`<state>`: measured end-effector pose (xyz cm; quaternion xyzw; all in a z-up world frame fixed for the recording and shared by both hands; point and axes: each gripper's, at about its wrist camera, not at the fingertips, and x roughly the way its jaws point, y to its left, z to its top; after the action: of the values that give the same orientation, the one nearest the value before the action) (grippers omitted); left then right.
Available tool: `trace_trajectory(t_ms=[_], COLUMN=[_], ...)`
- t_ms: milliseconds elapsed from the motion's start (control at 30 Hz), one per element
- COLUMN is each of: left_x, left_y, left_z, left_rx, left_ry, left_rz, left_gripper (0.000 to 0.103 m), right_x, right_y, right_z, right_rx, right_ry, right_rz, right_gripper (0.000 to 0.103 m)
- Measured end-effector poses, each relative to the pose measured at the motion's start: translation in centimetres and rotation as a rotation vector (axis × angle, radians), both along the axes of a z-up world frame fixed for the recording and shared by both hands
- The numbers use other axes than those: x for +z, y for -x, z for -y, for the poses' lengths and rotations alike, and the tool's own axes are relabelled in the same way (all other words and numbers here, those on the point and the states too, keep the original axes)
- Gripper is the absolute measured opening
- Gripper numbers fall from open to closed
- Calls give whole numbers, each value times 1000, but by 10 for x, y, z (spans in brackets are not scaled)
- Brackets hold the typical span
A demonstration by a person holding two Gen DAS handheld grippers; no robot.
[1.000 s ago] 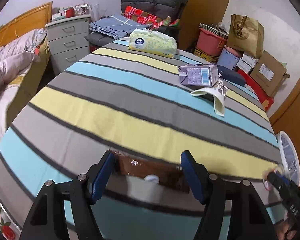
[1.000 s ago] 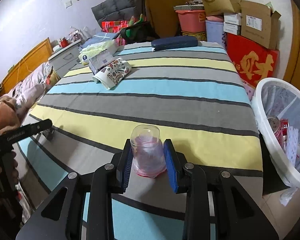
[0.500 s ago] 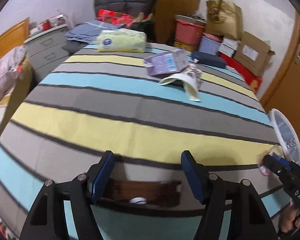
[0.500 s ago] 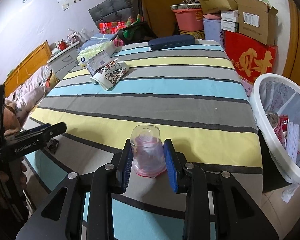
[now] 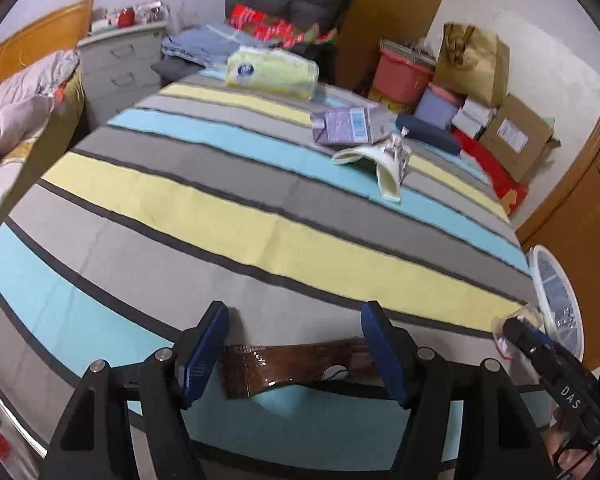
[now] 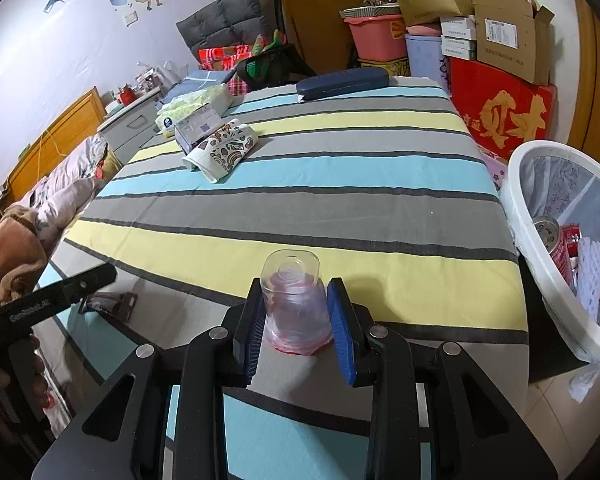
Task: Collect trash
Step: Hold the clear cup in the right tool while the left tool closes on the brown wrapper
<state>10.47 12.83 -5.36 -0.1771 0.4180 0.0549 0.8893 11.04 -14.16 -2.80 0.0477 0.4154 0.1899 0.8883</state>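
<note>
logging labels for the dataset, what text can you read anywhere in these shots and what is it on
"DAS": on the right gripper, seen from the left wrist.
"GenRobot.AI": on the left gripper, seen from the right wrist.
Large gold characters on the red box: not legible to me.
Print on the purple carton, the tissue pack, the white boxes and the red can: too small or blurred.

Even indoor light, soft shadows, strong fisheye warp w/ dark corners, slight blur.

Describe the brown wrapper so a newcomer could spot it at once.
Start at the striped table, near edge. The brown wrapper lies flat on it between the open left tongs. It is the only dark, glossy, flat piece there; the right tongs hold a clear cup.
</note>
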Motion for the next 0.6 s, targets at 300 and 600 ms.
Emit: trace_trajectory(t_ms=[300, 600], left_x=[8, 2], left_y=[4, 1], left_z=[23, 45], left_rx=[-220, -363], left_ry=[-166, -459], left_rz=[31, 4], left_gripper=[70, 74], right_x=[0, -1], right_y=[1, 2], right_z=[0, 0], right_rx=[8, 4], right_ry=[-6, 6], right_rz=[5, 10], right_gripper=[32, 32])
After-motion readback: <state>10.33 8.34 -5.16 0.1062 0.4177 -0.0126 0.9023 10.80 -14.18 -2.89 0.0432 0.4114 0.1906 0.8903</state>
